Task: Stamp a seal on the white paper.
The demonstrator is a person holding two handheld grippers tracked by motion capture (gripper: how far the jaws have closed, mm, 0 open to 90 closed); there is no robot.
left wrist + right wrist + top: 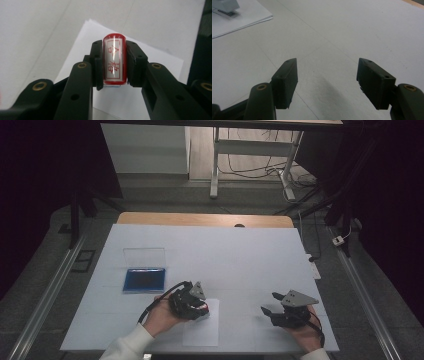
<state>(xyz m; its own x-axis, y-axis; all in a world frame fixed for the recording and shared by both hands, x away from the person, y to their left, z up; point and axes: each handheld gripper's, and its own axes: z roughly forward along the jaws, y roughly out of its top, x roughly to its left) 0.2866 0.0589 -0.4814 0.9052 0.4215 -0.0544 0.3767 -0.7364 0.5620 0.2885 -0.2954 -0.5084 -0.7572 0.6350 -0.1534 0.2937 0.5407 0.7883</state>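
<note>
My left claw [113,62] is clenched on the red stamp [114,59], which sits between its pads with the lettered face turned up toward me, right over the white sheet of paper [152,60] on the counter [240,255]. So the pickup looks done; inking at the blue ink pad [144,279], well off to the side, and pressing onto the sheet seem left. My right claw [327,75] rests released, holding nothing.

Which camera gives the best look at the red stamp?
The left gripper view: the stamp sits clamped between the left tongs, its red characters readable. In the high view the hand hides it; the right gripper view catches its pale base.
</note>
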